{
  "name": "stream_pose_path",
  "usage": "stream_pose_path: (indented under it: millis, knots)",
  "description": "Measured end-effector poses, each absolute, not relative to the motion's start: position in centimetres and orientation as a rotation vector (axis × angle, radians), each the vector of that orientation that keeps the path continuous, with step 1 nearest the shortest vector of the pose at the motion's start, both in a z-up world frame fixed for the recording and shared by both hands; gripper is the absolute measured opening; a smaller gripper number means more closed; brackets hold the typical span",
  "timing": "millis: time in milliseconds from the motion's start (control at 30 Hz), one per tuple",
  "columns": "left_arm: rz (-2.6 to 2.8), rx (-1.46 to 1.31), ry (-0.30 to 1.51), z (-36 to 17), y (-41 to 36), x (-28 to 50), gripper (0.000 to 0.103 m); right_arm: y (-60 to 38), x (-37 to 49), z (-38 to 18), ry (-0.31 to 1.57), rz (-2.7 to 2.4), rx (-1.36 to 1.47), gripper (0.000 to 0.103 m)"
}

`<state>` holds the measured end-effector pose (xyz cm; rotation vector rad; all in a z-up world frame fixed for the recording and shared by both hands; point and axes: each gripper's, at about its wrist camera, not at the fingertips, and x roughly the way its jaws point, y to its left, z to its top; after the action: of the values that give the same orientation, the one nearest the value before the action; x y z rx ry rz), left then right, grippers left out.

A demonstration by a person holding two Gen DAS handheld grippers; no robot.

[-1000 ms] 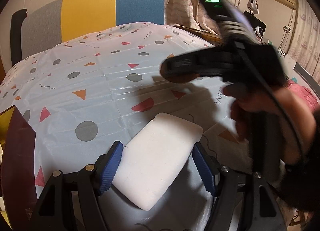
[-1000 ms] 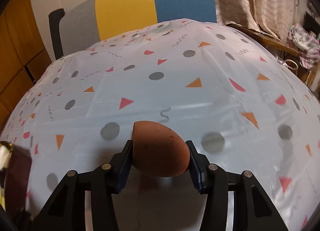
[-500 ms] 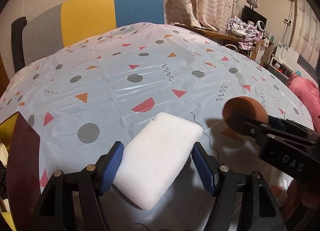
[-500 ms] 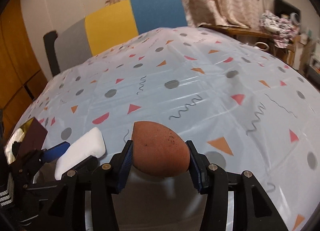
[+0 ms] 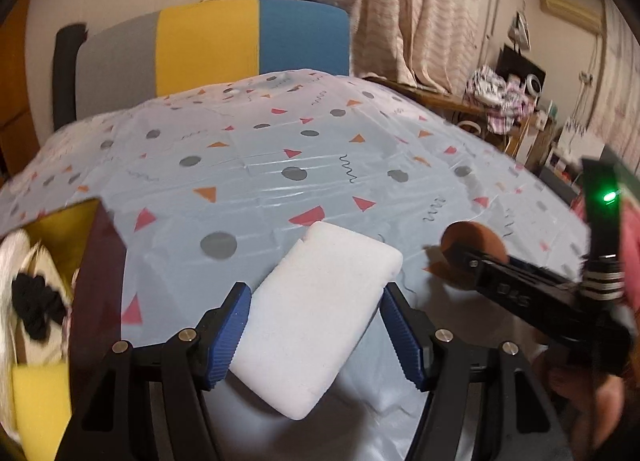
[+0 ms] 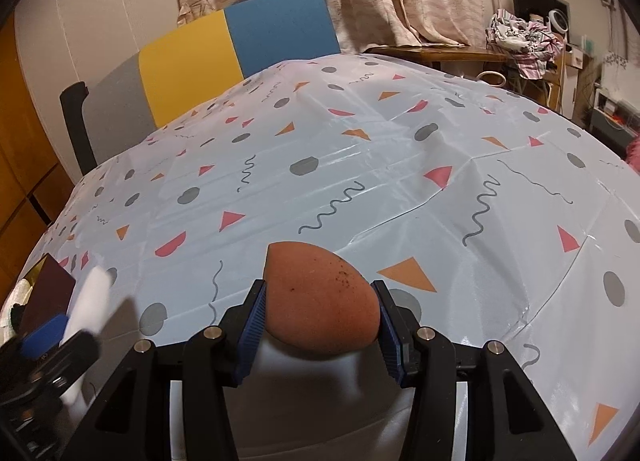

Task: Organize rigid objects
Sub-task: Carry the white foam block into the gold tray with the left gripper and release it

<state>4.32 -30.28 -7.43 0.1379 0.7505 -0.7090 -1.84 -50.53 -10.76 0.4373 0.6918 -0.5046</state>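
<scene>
My left gripper (image 5: 316, 335) is shut on a white rectangular sponge block (image 5: 320, 313) and holds it above the patterned tablecloth (image 5: 280, 181). My right gripper (image 6: 320, 325) is shut on a brown egg-shaped sponge (image 6: 320, 301) above the cloth. In the left wrist view the right gripper (image 5: 464, 261) sits at the right with the brown sponge (image 5: 476, 239) at its tips. In the right wrist view the left gripper (image 6: 60, 329) and the white block (image 6: 90, 301) show blurred at the lower left.
A dark red box with a gold inside (image 5: 96, 261) stands at the left and holds a yellow sponge (image 5: 38, 401) and a white and black item (image 5: 28, 289). A grey, yellow and blue chair (image 5: 208, 49) stands behind the table. A cluttered desk (image 6: 516, 41) is at the right.
My left gripper has shifted so that the box at the left shows more of its inside. My right gripper has swung from above the table's left side to the right of the left gripper.
</scene>
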Motion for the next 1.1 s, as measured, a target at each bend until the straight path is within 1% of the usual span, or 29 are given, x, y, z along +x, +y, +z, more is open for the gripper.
stream_pose_path:
  millis: [300, 600, 867, 1100]
  knots:
    - [-0.772, 0.031, 0.682, -3.1, -25.8, 1.0, 0.067, -49.6, -1.6, -10.5, 0.696, -0.519, 0.379, 0.052]
    - [-0.662, -0.057, 0.660, -0.7, -18.3, 1.6, 0.068, -49.0, -1.5, -10.3, 0.702, -0.524, 0.336, 0.052]
    - [-0.469, -0.187, 0.661, 0.0, -9.5, 4.6, 0.068, -48.5, -1.1, -10.3, 0.717, -0.539, 0.307, 0.052]
    - [-0.306, -0.264, 0.717, -1.4, -3.3, 8.1, 0.068, -48.0, -0.7, -10.4, 0.738, -0.546, 0.270, 0.052]
